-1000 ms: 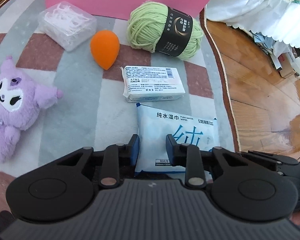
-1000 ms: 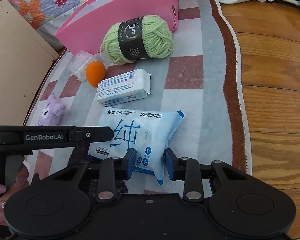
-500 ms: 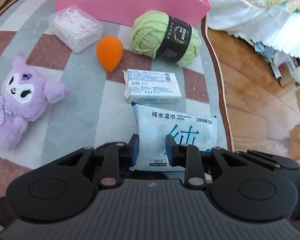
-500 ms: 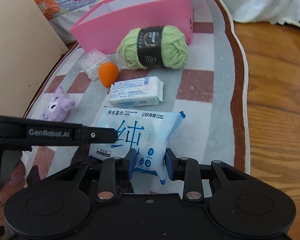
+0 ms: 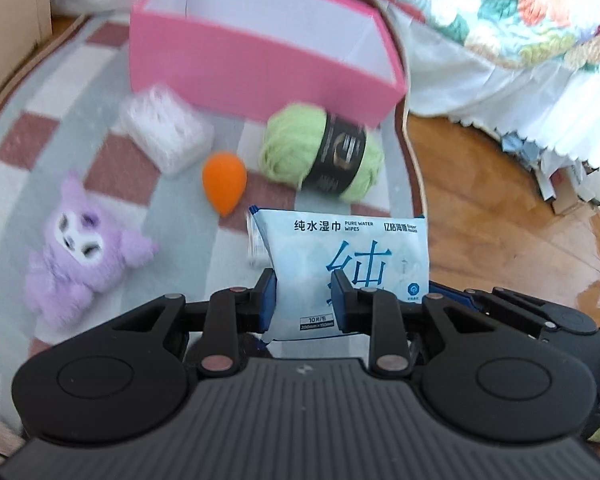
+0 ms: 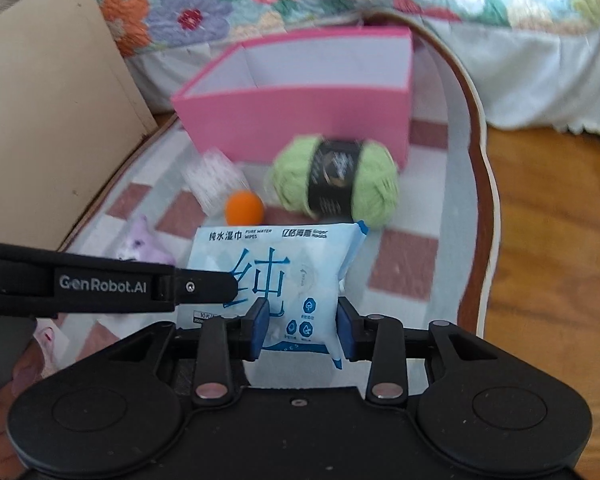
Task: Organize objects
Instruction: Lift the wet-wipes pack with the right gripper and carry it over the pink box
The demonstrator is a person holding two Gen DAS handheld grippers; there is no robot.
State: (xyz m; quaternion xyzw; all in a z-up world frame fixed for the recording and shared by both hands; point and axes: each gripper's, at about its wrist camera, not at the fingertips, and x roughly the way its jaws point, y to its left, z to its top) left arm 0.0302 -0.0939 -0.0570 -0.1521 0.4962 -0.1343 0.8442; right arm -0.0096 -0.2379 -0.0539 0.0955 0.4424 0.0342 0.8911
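Note:
A light-blue wet wipes pack (image 5: 340, 236) (image 6: 276, 248) hangs above the checked rug, held from two sides. My left gripper (image 5: 303, 280) is shut on its lower left part. My right gripper (image 6: 302, 312) has the pack's lower right part between its blue pads, which still touch it while the jaws are opening. The left gripper's black finger also crosses the right wrist view at the pack's left edge. Behind the pack stands an open pink box (image 5: 260, 68) (image 6: 300, 120) with a white inside.
On the rug lie a green yarn ball (image 5: 320, 152), an orange sponge (image 5: 224, 180), a clear box of floss picks (image 5: 166, 132), a purple plush (image 5: 84, 248) and a white tissue pack (image 5: 256, 240) half hidden. Wooden floor (image 5: 500, 200) lies right; cardboard (image 6: 52, 120) stands left.
Both grippers have risen with the wipes pack, which now hangs off the rug and covers the white tissue pack. The right jaws stand wider than before.

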